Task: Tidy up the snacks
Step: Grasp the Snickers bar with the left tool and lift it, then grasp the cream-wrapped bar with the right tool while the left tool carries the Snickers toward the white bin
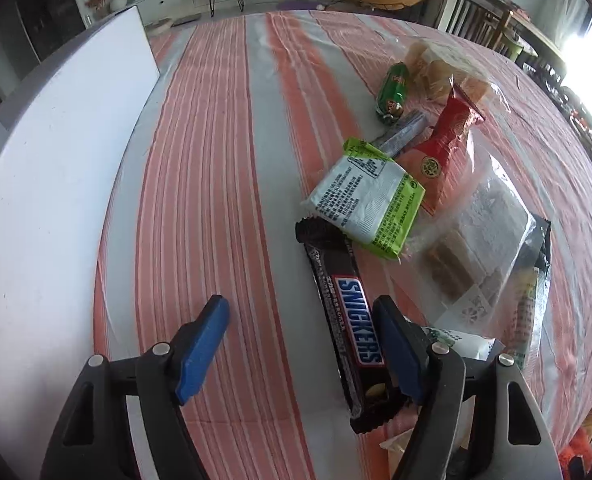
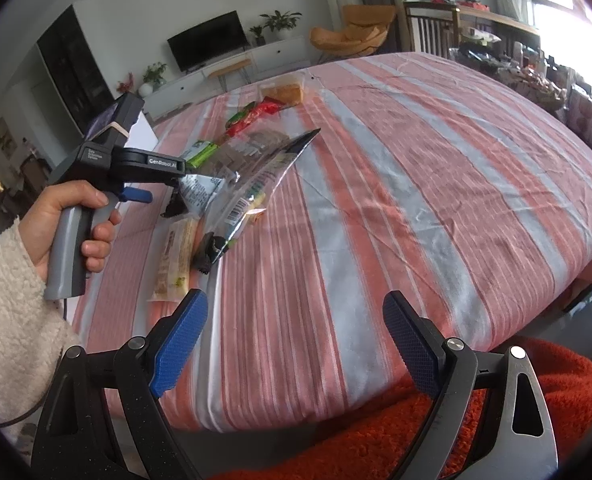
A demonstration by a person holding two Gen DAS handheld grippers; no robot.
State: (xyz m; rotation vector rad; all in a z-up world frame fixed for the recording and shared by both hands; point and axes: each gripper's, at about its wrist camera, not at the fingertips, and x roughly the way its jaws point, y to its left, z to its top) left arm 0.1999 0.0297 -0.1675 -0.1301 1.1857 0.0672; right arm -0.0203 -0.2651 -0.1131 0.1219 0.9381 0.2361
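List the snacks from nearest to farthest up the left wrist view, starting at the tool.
Snickers bar → green and white packet → red wrapper → green tube-shaped snack → clear bag of biscuits. The grey wrapper and the clear bag of wafers overlap the others, so they are left out.

My left gripper (image 1: 300, 340) points steeply down, jaws parted, blue pads (image 1: 202, 350) clear of any contact. In the right wrist view my left hand (image 2: 70, 224) wraps the grey handle, forefinger by the trigger, cream fleece sleeve (image 2: 8, 312) at the wrist. My right gripper (image 2: 296, 340) hangs tilted down, jaws spread wide, nothing between them.
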